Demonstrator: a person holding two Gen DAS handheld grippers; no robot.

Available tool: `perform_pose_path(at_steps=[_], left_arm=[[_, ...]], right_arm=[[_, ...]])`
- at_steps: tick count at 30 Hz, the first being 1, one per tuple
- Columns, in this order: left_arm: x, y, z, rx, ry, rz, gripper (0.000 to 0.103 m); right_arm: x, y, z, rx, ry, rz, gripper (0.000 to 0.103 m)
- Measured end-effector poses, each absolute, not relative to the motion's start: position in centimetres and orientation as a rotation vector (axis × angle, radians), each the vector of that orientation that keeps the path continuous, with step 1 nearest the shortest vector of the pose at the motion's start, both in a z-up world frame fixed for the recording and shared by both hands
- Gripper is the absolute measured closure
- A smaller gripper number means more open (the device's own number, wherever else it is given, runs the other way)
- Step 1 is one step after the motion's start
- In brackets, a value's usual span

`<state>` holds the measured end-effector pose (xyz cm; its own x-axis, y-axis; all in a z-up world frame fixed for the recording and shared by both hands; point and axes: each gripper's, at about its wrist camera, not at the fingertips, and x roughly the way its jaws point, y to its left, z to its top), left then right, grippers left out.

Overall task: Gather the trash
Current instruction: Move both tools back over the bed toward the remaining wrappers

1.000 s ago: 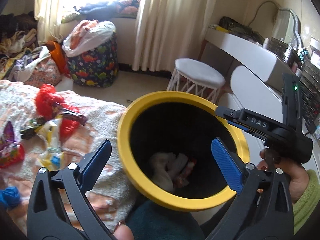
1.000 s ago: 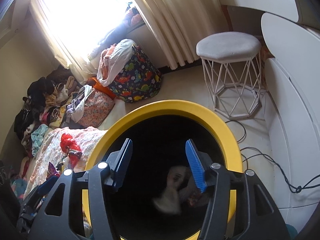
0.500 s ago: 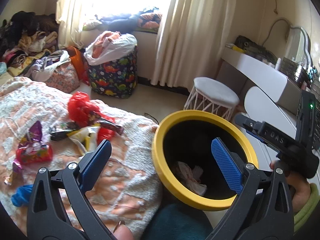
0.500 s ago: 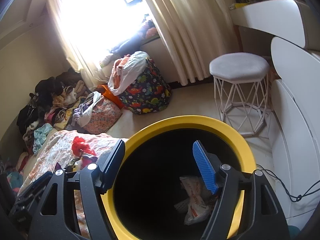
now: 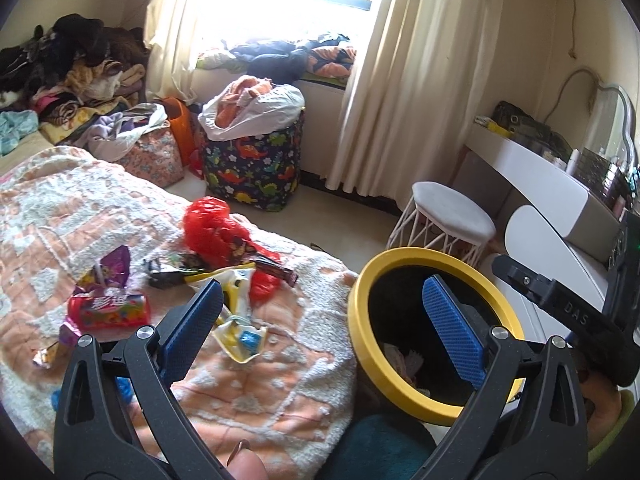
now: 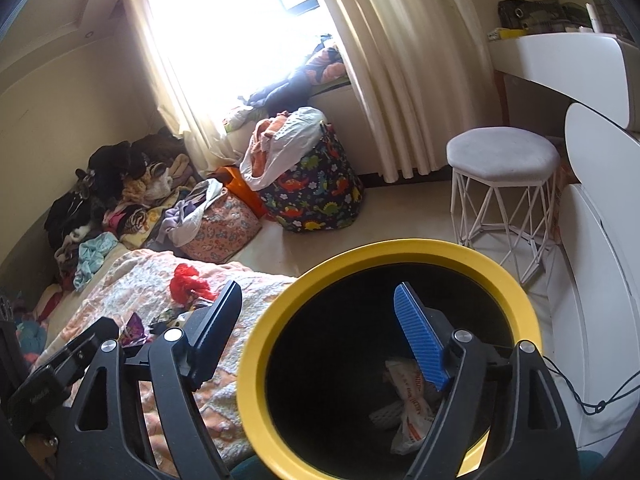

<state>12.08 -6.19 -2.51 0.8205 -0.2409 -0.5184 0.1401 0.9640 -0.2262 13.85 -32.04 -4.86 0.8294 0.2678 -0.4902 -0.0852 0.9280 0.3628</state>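
Observation:
A black bin with a yellow rim (image 5: 432, 258) (image 6: 248, 364) stands beside the bed and holds white wrappers (image 6: 412, 404). Trash lies on the orange-and-white blanket (image 5: 256, 384): a red plastic bag (image 5: 212, 228), a red snack packet (image 5: 108, 312), a purple wrapper (image 5: 114, 266), a yellow-white wrapper (image 5: 240, 336) and dark wrappers (image 5: 176, 272). My left gripper (image 5: 320, 320) is open and empty above the bed edge, between the trash and the bin. My right gripper (image 6: 320, 324) is open and empty over the bin's mouth; its body also shows in the left wrist view (image 5: 568, 312).
A white stool (image 5: 452, 216) (image 6: 504, 160) stands on the floor behind the bin, with a white desk (image 5: 560, 176) to its right. A dinosaur-print laundry basket (image 5: 256, 160), bags and clothes piles (image 5: 60, 80) line the window wall. A cable (image 6: 592, 400) lies at the right.
Both grippers pulled back and swung left from the bin's mouth. The trash on the blanket has come fully into the left view. Both stay open and empty.

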Motion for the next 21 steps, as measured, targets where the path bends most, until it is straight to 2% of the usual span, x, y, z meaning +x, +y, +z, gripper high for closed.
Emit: perform_pose_path(at_steps=[21], left_arm=[[11.4,0.5,-2.2,-0.272,0.543,-0.073,0.011]], right_arm=[[13.0,-25.3,-4.6,0.232,0.587,0.324,0.027]])
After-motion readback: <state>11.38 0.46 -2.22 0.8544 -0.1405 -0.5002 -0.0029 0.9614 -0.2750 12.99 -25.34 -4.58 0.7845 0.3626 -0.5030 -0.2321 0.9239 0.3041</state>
